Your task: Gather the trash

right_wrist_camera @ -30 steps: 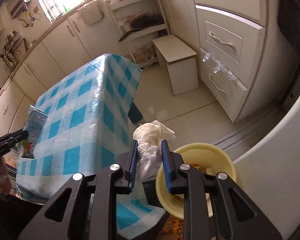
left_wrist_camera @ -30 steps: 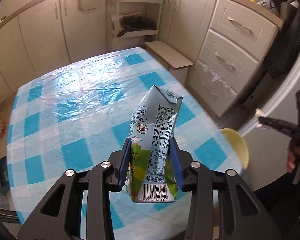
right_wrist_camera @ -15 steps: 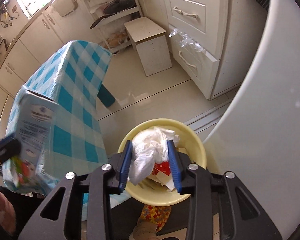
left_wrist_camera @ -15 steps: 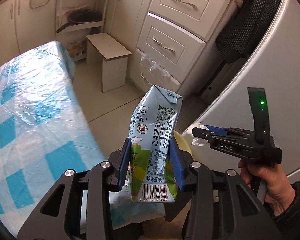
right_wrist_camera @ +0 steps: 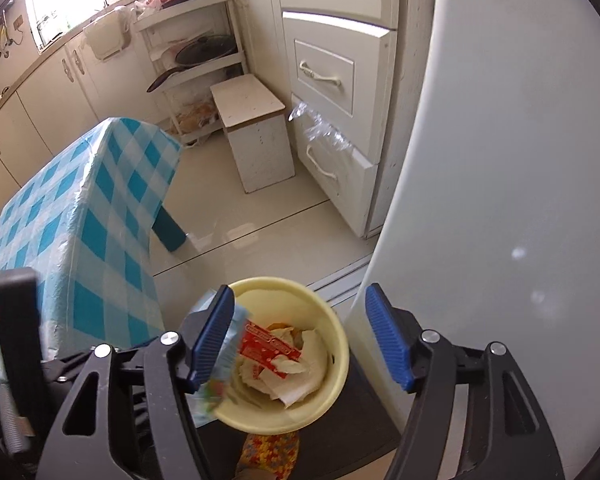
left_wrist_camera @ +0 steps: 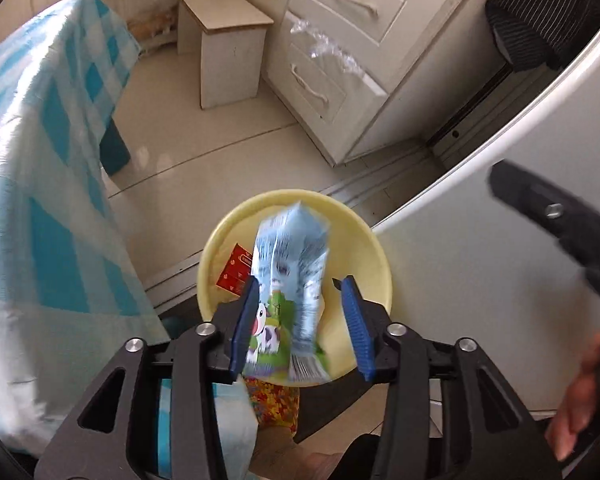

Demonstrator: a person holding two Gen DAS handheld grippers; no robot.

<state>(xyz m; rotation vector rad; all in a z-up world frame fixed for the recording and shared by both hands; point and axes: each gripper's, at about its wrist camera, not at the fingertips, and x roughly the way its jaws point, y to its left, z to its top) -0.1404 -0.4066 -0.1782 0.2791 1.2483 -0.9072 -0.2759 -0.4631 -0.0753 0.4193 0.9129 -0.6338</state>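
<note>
A yellow trash bin [left_wrist_camera: 374, 256] stands on the floor below both grippers; in the right wrist view [right_wrist_camera: 338, 344] it holds white tissue [right_wrist_camera: 300, 384] and a red wrapper [right_wrist_camera: 270, 350]. My left gripper [left_wrist_camera: 300, 316] is open above the bin, and the blue milk carton [left_wrist_camera: 290, 280] is blurred between its spread jaws, falling toward the bin. The carton also shows blurred at the bin's left rim in the right wrist view [right_wrist_camera: 226, 356]. My right gripper [right_wrist_camera: 300, 340] is open and empty over the bin.
A table with a blue checked cloth [left_wrist_camera: 32, 184] stands left of the bin. A white fridge [right_wrist_camera: 500, 160] is on the right. A white stool [left_wrist_camera: 226, 44] and drawers [left_wrist_camera: 340, 60] stand farther back. The right gripper's body [left_wrist_camera: 560, 220] shows at right.
Both grippers opened. The right one let the white tissue drop into the bin and rose. The left one moved over the bin and released the milk carton, which is falling.
</note>
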